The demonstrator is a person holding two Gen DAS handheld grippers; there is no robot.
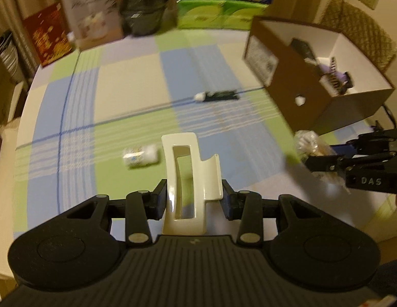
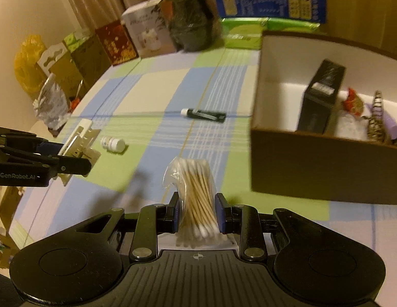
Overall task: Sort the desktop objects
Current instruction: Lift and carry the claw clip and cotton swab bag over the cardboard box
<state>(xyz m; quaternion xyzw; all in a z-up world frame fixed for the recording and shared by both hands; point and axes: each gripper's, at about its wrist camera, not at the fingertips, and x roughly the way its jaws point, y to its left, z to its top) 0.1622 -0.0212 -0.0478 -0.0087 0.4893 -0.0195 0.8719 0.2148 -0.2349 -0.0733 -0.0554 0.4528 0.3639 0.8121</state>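
My left gripper [image 1: 193, 198] is shut on a cream plastic hair claw clip [image 1: 190, 176], held above the checked tablecloth; the right wrist view shows the clip [image 2: 79, 143] from the side at the left edge. A clear bag of cotton swabs [image 2: 195, 194] sits between the pads of my right gripper [image 2: 197, 213], which is shut on it; the bag [image 1: 311, 145] also shows at the right of the left wrist view. The brown cardboard box [image 1: 300, 97] [image 2: 313, 163] stands at the right with several items inside. A small white bottle [image 1: 140, 156] [image 2: 113, 143] and a black tube with a white cap [image 1: 216, 96] [image 2: 203, 114] lie on the cloth.
Along the table's far edge stand a red box [image 1: 46, 38], a white box [image 1: 96, 15], a dark bag [image 1: 142, 5] and green and blue packages [image 1: 218, 12]. Crumpled foil and bags [image 2: 51, 102] crowd the left edge. A chair [image 1: 357, 30] stands behind the cardboard box.
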